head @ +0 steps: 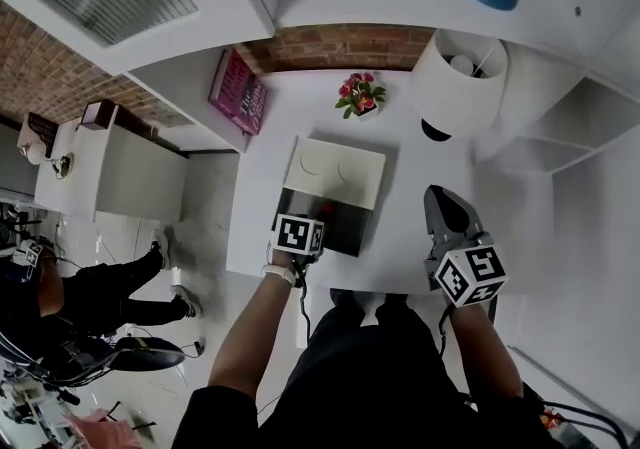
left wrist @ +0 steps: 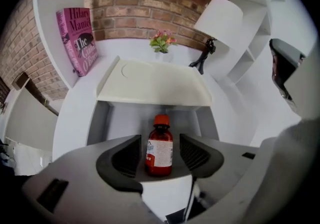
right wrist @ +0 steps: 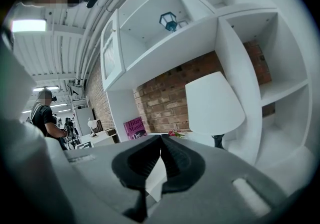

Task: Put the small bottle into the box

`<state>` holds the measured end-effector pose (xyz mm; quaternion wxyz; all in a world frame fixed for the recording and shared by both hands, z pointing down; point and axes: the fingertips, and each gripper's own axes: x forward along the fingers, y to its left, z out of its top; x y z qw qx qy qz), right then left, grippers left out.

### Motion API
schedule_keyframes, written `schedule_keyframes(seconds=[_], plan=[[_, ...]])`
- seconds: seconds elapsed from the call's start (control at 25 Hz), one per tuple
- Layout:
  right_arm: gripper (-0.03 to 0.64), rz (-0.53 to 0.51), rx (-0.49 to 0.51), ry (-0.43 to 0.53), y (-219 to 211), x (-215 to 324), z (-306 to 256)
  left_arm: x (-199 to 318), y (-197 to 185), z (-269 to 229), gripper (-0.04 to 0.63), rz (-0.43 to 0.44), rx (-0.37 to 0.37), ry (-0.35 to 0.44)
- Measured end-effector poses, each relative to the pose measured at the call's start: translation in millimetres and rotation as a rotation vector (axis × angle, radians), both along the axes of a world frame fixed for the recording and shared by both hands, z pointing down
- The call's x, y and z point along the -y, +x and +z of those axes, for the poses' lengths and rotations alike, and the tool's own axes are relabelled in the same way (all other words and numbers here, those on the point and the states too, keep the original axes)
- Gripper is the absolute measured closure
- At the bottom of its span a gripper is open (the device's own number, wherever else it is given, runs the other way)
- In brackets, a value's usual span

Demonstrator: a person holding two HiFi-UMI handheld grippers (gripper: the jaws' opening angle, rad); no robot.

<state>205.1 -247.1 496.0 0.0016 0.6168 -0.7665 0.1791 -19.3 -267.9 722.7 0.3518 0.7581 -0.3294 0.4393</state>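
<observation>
The small bottle stands upright, apparently on the floor of the open grey box, so placing looks done. The left hand-held gripper flanks it, jaws apart; only withdrawing is left. The right hand-held gripper is closed and empty.

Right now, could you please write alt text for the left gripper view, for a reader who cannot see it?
A small red bottle stands upright between the open jaws of the left gripper, inside a grey box whose cream lid is raised behind it. A pink book leans farther back.
</observation>
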Motion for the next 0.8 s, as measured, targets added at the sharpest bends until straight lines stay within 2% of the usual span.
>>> schedule_keyframes(seconds=[0.16,0.32,0.48,0.6,0.68,0.8], plan=[[0.615,-0.031,-0.031,0.010,-15.5,1.3,-12.4,0.8,-4.0,-42.3,0.357,-0.013,-0.098,0.081],[0.617,-0.077,-0.092,0.038,-32.5,6.9,-30.1,8.7,-4.0,-97.3,0.357,-0.016,-0.188,0.211],[0.616,-0.110,-0.113,0.092,-45.0,11.6,-53.9,16.9,-8.4,-151.6,0.357,-0.074,-0.267,0.337],[0.615,-0.128,-0.124,0.138,-52.9,13.3,-73.8,25.4,-18.4,-197.3,0.359,-0.113,-0.282,0.505],[0.613,-0.139,-0.141,0.173,-56.2,18.6,-87.6,32.5,-21.4,-229.4,0.360,-0.114,-0.291,0.636],[0.607,-0.147,-0.161,0.218,-61.0,21.2,-106.1,32.2,-21.9,-277.4,0.365,-0.104,-0.339,0.791]])
